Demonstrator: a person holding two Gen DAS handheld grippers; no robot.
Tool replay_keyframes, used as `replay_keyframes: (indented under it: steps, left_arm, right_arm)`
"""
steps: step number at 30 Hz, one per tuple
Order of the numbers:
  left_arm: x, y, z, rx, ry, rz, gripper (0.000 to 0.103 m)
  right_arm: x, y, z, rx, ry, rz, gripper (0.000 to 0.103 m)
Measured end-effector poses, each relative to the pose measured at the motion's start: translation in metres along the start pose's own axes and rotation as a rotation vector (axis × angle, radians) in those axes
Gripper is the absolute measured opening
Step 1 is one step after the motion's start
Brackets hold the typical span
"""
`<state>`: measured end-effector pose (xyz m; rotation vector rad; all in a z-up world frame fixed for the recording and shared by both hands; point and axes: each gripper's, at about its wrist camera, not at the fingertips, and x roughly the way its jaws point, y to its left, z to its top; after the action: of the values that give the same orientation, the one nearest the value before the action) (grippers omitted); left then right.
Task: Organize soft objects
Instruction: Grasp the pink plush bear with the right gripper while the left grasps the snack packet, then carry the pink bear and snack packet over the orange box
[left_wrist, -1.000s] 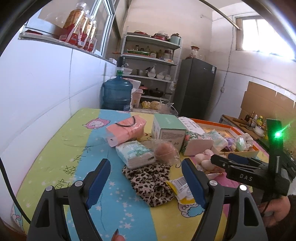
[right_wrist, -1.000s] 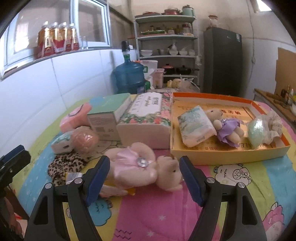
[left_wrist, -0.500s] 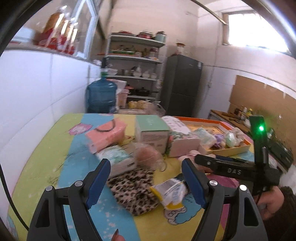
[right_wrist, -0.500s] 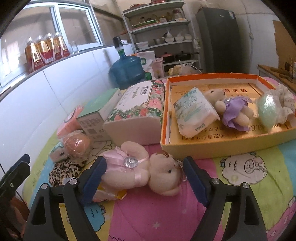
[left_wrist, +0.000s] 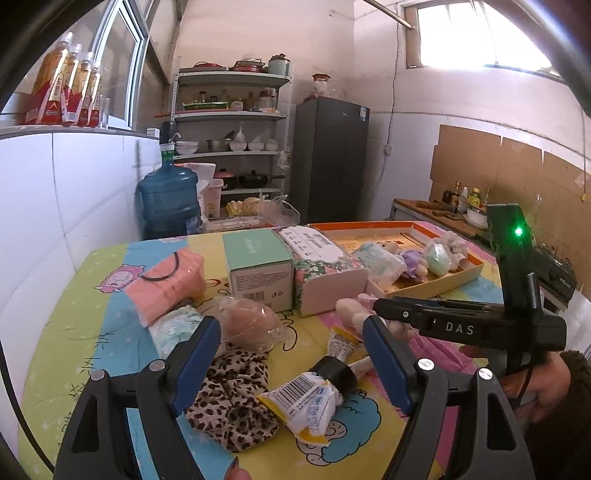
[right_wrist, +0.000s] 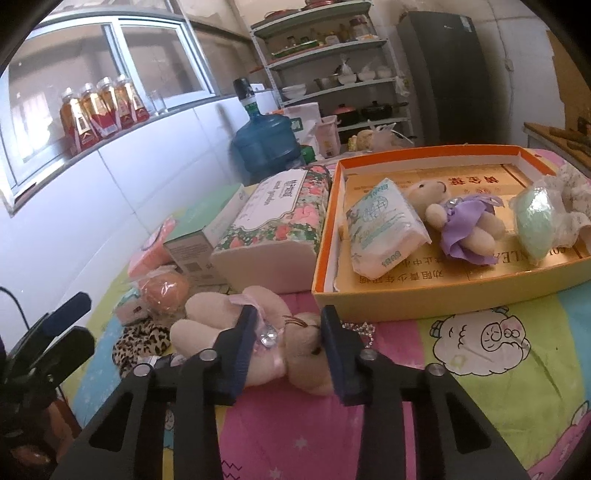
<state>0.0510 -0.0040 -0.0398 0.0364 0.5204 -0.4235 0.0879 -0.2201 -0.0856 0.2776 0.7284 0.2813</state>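
Since the earlier frame the right gripper (right_wrist: 288, 332) has narrowed from wide; its jaws are closing, pads against the pink bear (right_wrist: 255, 332) lying on the desk (right_wrist: 498, 369) just before the tray (right_wrist: 436, 299). Left gripper (left_wrist: 291, 354) hangs with jaws wide over a leopard cloth (left_wrist: 232, 391) and a snack packet (left_wrist: 310, 402), gripping nothing. Nearest desk edge shows bare patterned cover. Mid-desk is crowded with boxes and packs. Beyond stand a water jug (left_wrist: 170, 203), shelves (left_wrist: 229, 118) and a fridge (left_wrist: 328, 158).
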Motion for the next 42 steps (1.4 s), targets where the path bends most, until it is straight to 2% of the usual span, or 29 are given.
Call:
replay_keyframes:
  steps: [4,6,13,16,19,22,24,27,29,32,36,42]
  left_arm:
    - [0.004,-0.003,0.0,0.001,0.009,0.003,0.079]
    - [0.005,-0.003,0.0,0.004,0.013,0.005,0.079]
    - [0.007,-0.013,0.001,0.059,0.005,-0.025,0.079]
    - [0.014,-0.02,0.001,0.152,0.021,-0.099,0.079]
    - [0.026,-0.032,-0.003,0.309,0.073,-0.178,0.079]
    - [0.04,-0.047,-0.008,0.442,0.132,-0.192,0.078]
    - [0.05,-0.051,-0.011,0.478,0.165,-0.195,0.077]
    - [0.062,-0.052,-0.016,0.466,0.228,-0.231,0.069]
    - [0.069,-0.05,-0.018,0.445,0.272,-0.236,0.055]
    - [0.067,-0.044,-0.015,0.403,0.257,-0.226,0.041]
    - [0.064,-0.034,-0.013,0.316,0.255,-0.233,0.039]
    - [0.048,-0.036,-0.007,0.26,0.199,-0.25,0.037]
  right_arm:
    - [-0.004,-0.002,-0.002,0.005,-0.01,0.026,0.03]
    - [-0.008,-0.001,-0.003,-0.006,-0.021,0.024,0.021]
    - [-0.024,-0.004,-0.003,-0.018,-0.06,0.029,0.018]
    - [-0.034,-0.009,-0.001,-0.011,-0.084,0.025,0.018]
    - [-0.043,-0.013,-0.002,-0.006,-0.098,0.023,0.018]
    - [-0.047,-0.015,-0.006,-0.001,-0.097,0.027,0.018]
    - [-0.048,-0.016,-0.007,0.006,-0.097,0.028,0.018]
    - [-0.051,-0.017,-0.008,0.011,-0.102,0.028,0.018]
    - [-0.053,-0.017,-0.007,0.007,-0.104,0.026,0.018]
    - [-0.053,-0.017,-0.006,0.006,-0.106,0.029,0.018]
    - [-0.053,-0.017,-0.006,0.003,-0.106,0.031,0.018]
    - [-0.057,-0.015,-0.004,-0.001,-0.118,0.023,0.018]
